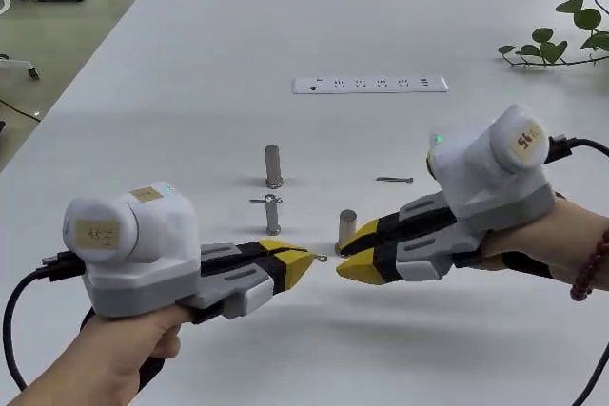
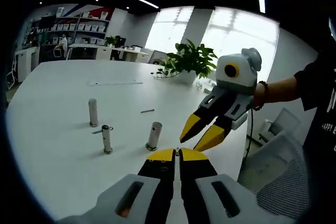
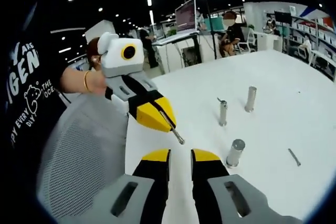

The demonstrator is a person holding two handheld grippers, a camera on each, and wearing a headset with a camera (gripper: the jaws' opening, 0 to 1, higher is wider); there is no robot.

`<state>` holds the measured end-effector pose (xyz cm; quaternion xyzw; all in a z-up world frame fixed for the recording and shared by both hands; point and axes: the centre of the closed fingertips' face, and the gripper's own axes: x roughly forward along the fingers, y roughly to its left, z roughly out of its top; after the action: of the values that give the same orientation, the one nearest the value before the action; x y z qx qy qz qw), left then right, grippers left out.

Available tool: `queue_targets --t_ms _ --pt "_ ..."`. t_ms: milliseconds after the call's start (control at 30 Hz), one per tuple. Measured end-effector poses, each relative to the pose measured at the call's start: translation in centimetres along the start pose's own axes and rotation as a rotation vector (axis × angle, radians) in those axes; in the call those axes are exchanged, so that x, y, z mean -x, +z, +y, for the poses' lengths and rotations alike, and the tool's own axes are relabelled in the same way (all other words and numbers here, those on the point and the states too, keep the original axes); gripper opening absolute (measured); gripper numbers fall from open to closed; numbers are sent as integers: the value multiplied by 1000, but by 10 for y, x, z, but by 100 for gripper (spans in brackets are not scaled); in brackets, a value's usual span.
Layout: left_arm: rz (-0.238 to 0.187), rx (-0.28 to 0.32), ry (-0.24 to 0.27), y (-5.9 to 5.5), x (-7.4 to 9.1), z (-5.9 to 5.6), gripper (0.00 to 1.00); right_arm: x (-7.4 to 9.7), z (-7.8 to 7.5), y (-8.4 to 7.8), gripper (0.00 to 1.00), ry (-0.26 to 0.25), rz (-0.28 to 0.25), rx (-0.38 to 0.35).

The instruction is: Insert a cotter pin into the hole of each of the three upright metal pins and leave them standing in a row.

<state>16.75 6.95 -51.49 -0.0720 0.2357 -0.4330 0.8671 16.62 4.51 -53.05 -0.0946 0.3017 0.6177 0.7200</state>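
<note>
— What was the left gripper (image 1: 306, 259) holding?
— Its jaws were clenched on a cotter pin (image 3: 174, 128), tip pointing at the right gripper (image 1: 344, 259), whose jaws stood released.
— And the upright pins?
— Three stood on the worktop (image 1: 190, 92). The far pin (image 1: 273, 166) was bare. The middle pin (image 1: 273, 216) carried an inserted cotter pin (image 1: 261, 201). The near pin (image 1: 347, 228) stood just behind the right jaws. A loose cotter pin (image 1: 394, 179) lay further right.

The left gripper (image 1: 306, 260) points right, its jaws pressed together on a cotter pin (image 3: 173, 129). The right gripper (image 1: 343, 260) faces it, tips close, jaws parted.
</note>
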Motion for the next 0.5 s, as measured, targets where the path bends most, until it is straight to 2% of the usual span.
queue_targets --t_ms 167,500 --pt "7 -16 -29 -2 0 -4 0 0 6 -1 10 43 -22 -48" --pt "13 -53 -102 -4 0 -14 0 -1 21 -4 9 111 -24 -48"
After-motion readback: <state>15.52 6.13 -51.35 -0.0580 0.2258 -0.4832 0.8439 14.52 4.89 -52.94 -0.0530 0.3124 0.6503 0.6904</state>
